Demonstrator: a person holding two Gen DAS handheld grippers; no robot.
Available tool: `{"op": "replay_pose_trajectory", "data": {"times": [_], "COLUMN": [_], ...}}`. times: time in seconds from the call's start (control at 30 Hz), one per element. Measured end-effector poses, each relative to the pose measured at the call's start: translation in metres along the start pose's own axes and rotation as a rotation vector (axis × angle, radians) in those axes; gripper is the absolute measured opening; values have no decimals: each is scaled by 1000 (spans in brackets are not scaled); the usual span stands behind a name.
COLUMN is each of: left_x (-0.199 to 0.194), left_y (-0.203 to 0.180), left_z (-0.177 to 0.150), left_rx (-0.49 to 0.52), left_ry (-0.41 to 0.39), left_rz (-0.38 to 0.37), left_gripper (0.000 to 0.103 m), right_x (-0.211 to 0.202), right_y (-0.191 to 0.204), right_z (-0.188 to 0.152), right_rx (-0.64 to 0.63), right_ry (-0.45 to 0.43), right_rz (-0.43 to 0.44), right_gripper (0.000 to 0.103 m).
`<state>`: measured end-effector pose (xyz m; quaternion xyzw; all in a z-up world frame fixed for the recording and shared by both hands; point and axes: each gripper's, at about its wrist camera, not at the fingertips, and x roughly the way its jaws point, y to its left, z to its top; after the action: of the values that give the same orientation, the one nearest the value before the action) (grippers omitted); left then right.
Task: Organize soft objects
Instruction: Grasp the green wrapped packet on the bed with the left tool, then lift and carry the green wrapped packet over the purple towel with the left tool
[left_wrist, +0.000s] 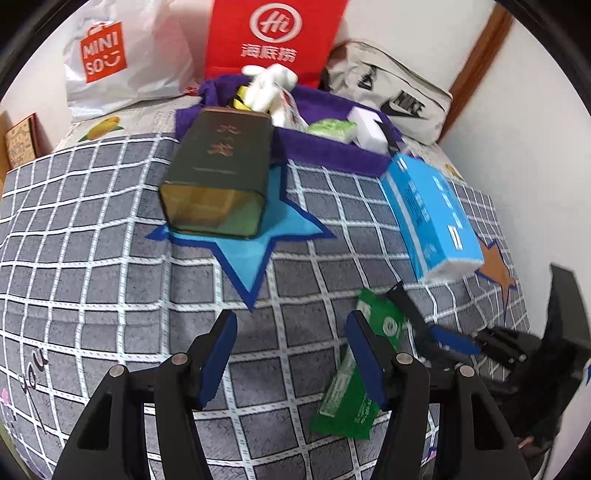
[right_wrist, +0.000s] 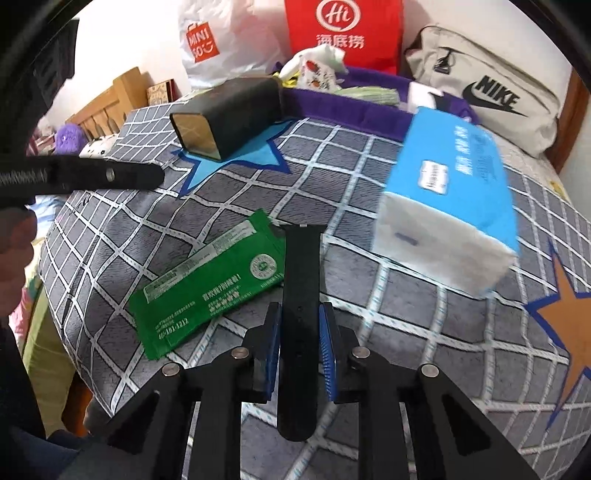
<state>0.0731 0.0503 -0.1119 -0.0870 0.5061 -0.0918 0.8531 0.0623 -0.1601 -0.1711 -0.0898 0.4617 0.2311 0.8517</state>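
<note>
right tongs: clamped on black strap, long axis pointing away | left tongs: apart, empty | green sachet: flat on bed, just left of strap | purple bin: far, straight ahead; right hand nearer

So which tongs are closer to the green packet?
Hard to call, probably the left tongs: one of their fingers overlaps the green packet in the left view. The right tongs, shut on a black strap, sit just beside it.
</note>
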Motion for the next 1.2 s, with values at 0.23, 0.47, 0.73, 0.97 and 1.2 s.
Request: {"op": "replay_pose_trajectory", "data": {"times": [0.23, 0.47, 0.73, 0.97, 1.2], "left_x": [17, 33, 43, 39, 28], "left_y": [-29, -58, -79, -79, -67], "left_z": [-16, -33, -48, -48, -39], "left_rx": [96, 220, 346, 361, 299], "left_ry": [30, 75, 51, 11, -1], "left_rz": [-62, -93, 35, 54, 44], "left_gripper": [62, 70, 65, 29, 21], "right_x": [-27, -46, -52, -54, -64], "right_y": [-13, -32, -53, -54, -57], "right_z": [-17, -37, -48, -46, -44], "right_rx": [49, 105, 181, 182, 196], "right_ry": [-20, -27, -27, -35, -69], "right_rz": [-35, -70, -93, -94, -89], "right_gripper": [21, 21, 21, 21, 21]}}
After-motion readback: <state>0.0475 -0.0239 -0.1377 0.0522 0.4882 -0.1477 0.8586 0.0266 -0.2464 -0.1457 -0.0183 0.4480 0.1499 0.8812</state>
